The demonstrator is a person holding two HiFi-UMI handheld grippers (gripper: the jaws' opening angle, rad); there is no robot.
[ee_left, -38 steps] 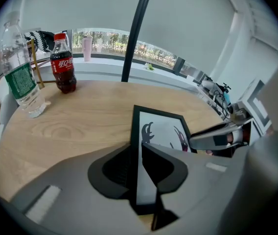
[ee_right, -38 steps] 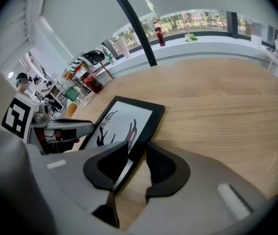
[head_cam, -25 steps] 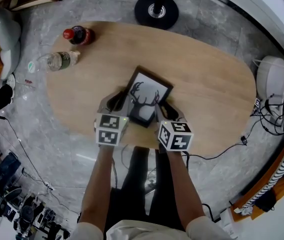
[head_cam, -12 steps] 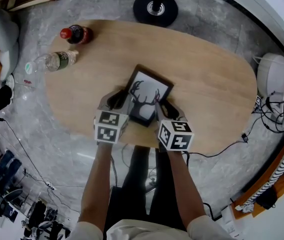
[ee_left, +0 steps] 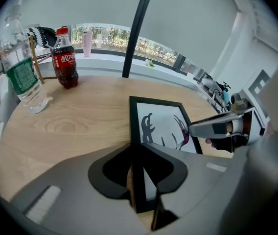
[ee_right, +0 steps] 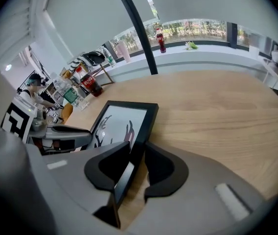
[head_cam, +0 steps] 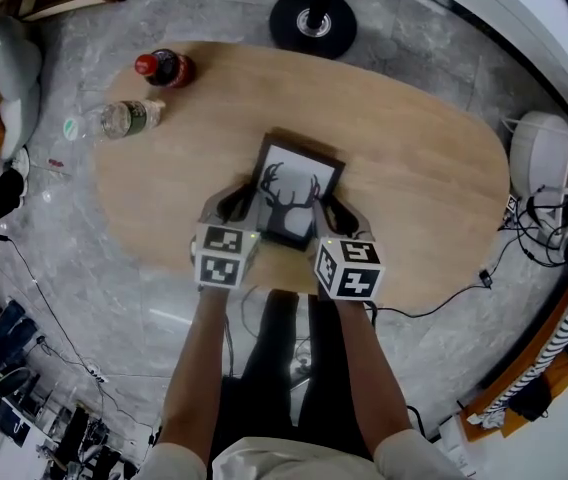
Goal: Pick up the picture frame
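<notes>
The picture frame (head_cam: 294, 196) (a black deer silhouette in it) sits on the table (head_cam: 414, 168), near the table's edge closest to the person. The left gripper (ee_left: 138, 153) is clamped on its left rail. The right gripper (ee_right: 138, 148) is closing round its right rail, a gap beside one pad. A cola bottle (head_cam: 164, 68) and a water bottle (head_cam: 124, 118) occupy the table's far left end.

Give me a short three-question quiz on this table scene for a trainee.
1. True or false: the left tool is shut on the black rectangular picture frame.
2. The frame shows: A a deer silhouette, B a boat, C flowers?
3. How many bottles stand on the light oval wooden table?
Key: 1 true; 2 A; 3 two, the red-capped cola bottle and the clear green-labelled water bottle.
</notes>
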